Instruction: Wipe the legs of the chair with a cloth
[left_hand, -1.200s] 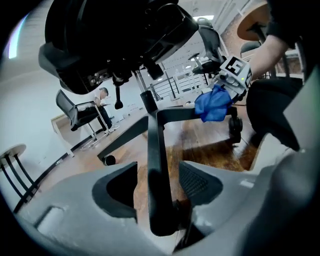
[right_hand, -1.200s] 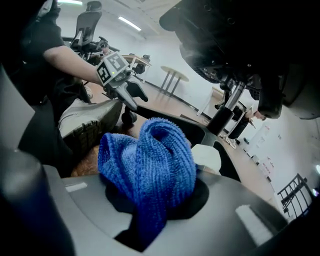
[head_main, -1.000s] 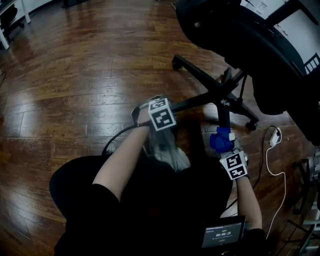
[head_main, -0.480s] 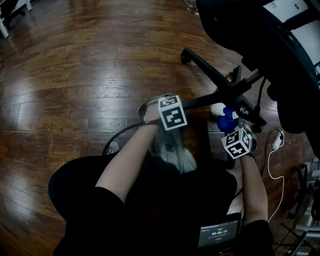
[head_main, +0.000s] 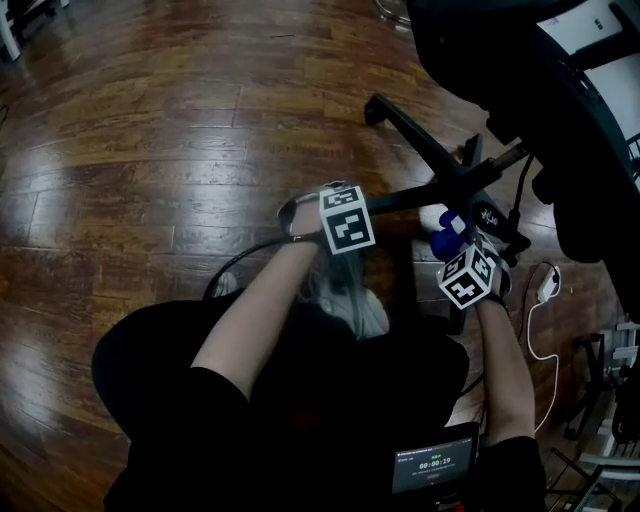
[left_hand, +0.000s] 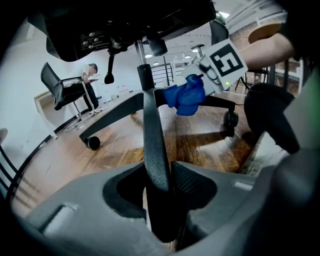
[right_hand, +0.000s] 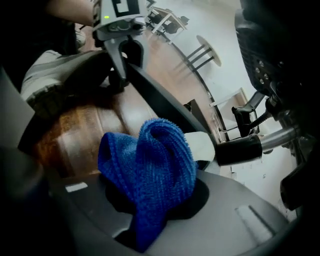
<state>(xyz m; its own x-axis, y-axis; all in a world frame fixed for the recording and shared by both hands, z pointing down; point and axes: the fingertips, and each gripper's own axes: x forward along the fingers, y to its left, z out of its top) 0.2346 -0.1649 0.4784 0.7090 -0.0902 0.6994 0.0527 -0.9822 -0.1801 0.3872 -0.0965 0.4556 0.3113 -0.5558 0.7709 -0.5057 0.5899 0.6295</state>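
Chair leg (left_hand: 150, 130) is clamped in the jaws of the left gripper (left_hand: 161, 186), while the right gripper (right_hand: 150, 205) pinches the blue cloth (right_hand: 150, 165) at that leg's far end; wiping looks barely begun, other legs remaining.

Floor (head_main: 150, 150) is wood planks with a seriously glossy finish, and the lights bounce right off it. Chair leg (left_hand: 149, 135) looks like black plastic, matt with a fine pebbly grain. Cloth (right_hand: 150, 160) is blue, fuzzy and ribbed, pretty microfibre-ish. Left tool (left_hand: 161, 186) has a smooth matt grey plastic shell.
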